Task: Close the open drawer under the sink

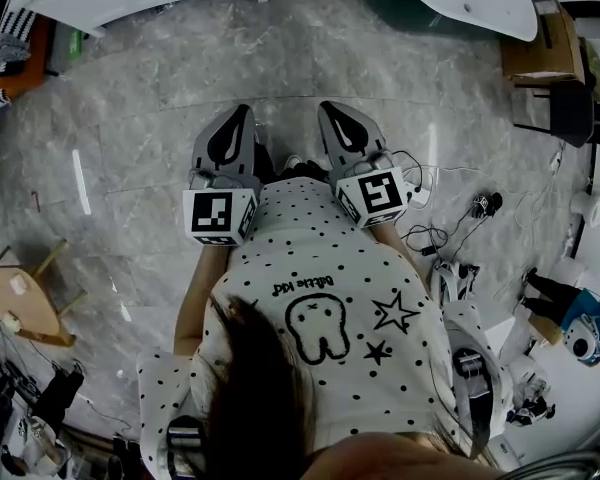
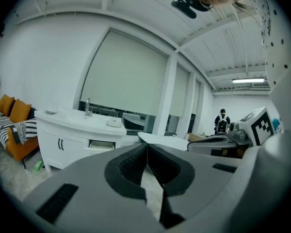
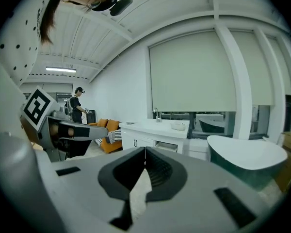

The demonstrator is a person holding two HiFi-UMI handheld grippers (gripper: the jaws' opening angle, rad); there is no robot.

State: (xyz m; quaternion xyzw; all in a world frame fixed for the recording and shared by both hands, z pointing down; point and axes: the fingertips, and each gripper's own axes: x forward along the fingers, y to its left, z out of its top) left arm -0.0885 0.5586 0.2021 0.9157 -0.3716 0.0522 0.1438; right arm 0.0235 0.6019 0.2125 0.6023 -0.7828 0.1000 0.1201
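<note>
1. The left gripper has its jaws together at the tips, with nothing between them.
2. The right gripper is the same: tips meeting, empty.
3. In the head view both tools are held side by side in front of the person, pointing ahead over the grey marbled floor.
4. The drawer sits in the white vanity, just under the counter and to the right of the pair of cabinet doors. Its front stands out from the cabinet face, so it is open.
5. Both grippers are well apart from the drawer, with bare floor between, and neither touches the vanity.
6. On the counter a faucet stands at the back edge. A small white thing lies near the right end as the left gripper view shows it; I cannot tell what it is.
7. An orange sofa with a striped throw stands off the counter's left end.
8. A white bathtub stands off the counter's other end, nearer the grippers.
9. Another person stands far back in the room, small in both gripper views.
</note>
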